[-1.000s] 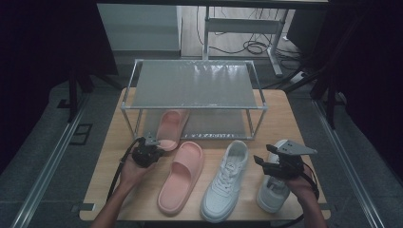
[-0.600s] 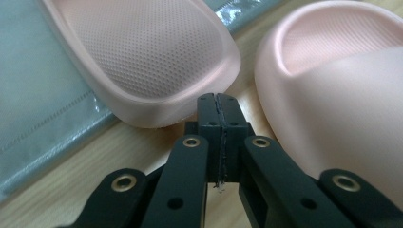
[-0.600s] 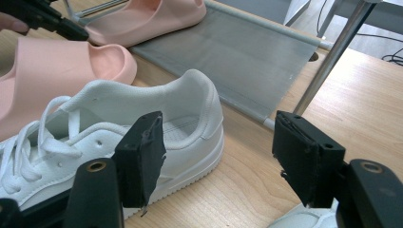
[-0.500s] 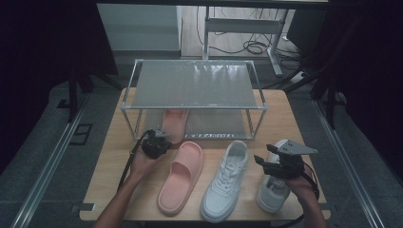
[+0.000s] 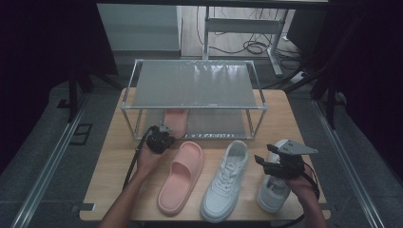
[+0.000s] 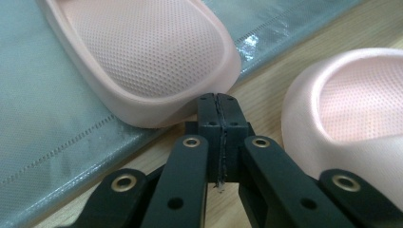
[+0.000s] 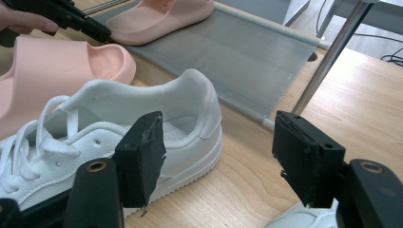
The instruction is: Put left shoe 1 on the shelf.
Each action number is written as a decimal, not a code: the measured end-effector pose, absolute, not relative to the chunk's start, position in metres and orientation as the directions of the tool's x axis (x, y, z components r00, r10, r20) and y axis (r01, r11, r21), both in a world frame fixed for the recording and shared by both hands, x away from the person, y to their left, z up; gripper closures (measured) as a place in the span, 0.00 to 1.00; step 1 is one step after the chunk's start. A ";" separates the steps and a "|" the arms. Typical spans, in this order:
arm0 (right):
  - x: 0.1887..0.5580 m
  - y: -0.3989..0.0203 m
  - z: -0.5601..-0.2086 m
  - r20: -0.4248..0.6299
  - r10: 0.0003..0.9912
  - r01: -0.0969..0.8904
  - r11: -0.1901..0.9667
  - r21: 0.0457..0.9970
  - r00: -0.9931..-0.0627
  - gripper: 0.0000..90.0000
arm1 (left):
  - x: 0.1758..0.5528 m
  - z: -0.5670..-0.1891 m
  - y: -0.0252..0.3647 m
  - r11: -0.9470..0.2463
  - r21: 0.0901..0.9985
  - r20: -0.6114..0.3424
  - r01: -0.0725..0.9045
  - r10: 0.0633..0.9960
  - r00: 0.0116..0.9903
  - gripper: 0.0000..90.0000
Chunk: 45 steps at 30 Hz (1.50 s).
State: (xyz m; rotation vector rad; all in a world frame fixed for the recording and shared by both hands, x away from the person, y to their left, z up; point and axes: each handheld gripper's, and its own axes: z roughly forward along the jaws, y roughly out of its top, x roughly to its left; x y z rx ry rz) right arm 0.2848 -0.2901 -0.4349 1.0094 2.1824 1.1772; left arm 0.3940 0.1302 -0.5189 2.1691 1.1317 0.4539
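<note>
pink slipper (image 6: 147, 52), rounded, finely dimpled foam

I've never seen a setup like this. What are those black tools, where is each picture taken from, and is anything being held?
A person holds a two-jaw gripping tool in each hand. One picture looks down from above the table; the other two come from cameras riding on each tool. The left gripper is shut, its tip by the heel of a pink slipper on the rack's lower shelf, holding nothing. The right gripper is open and empty, near a white sneaker. A second pink slipper and second sneaker lie on the table.
</note>
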 end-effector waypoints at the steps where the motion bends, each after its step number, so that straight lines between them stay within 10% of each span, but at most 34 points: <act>1: 0.285 -0.290 -0.435 -0.051 0.779 0.385 0.365 0.848 -0.625 0.39 | 0.395 -0.519 0.130 -0.417 0.680 0.005 0.603 0.825 0.565 1.00; 45: 0.285 -0.290 -0.435 -0.050 0.782 0.388 0.362 0.848 -0.621 0.39 | 0.281 -0.486 0.169 -0.315 0.776 -0.107 0.546 0.788 0.606 1.00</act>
